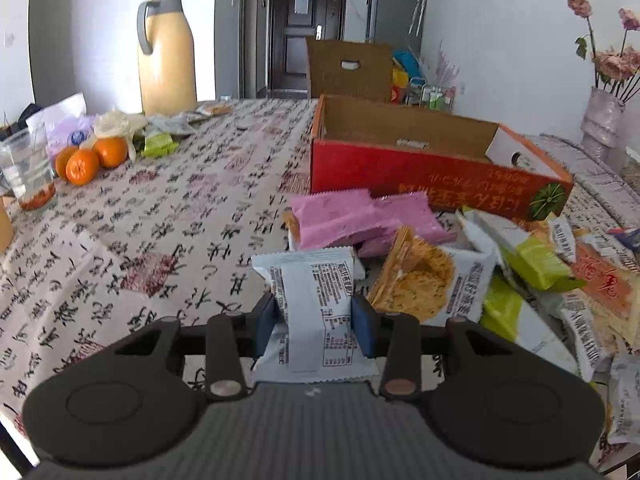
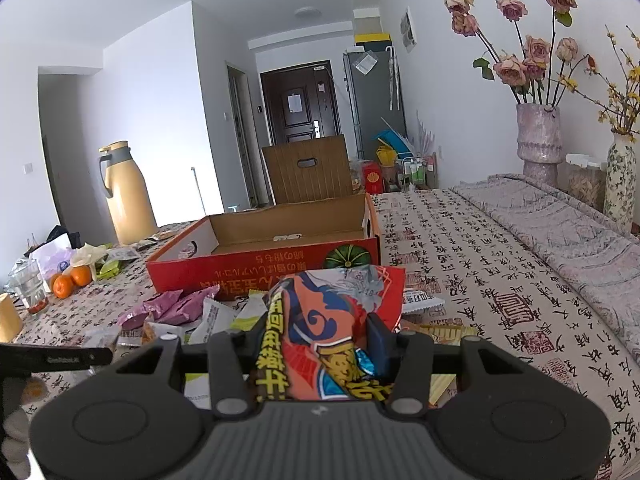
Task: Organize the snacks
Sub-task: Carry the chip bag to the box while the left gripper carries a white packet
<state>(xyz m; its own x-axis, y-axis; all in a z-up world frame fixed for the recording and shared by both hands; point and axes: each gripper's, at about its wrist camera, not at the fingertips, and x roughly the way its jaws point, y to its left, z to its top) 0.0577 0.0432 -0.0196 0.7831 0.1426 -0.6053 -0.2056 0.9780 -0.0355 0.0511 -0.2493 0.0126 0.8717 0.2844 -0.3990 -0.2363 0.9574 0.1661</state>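
Note:
In the left wrist view my left gripper [image 1: 314, 322] is shut on a white snack packet [image 1: 310, 280] printed with small text, its blue pads pressing both sides. Beside it lies a heap of snacks: pink packets [image 1: 352, 218], a cracker packet [image 1: 424, 280] and lime-green ones [image 1: 536, 258]. Behind the heap stands the open red cardboard box [image 1: 420, 178]. In the right wrist view my right gripper [image 2: 320, 334] is shut on a red and orange snack bag [image 2: 336, 320], held in front of the same red box [image 2: 240, 270], which is almost empty inside.
Oranges [image 1: 86, 160], a glass [image 1: 28, 168] and plastic bags sit at the table's left. A yellow thermos jug [image 1: 166, 54] stands at the far edge. Vases of dried roses [image 2: 538, 140] line the right side. A brown carton [image 2: 308, 168] stands beyond the table.

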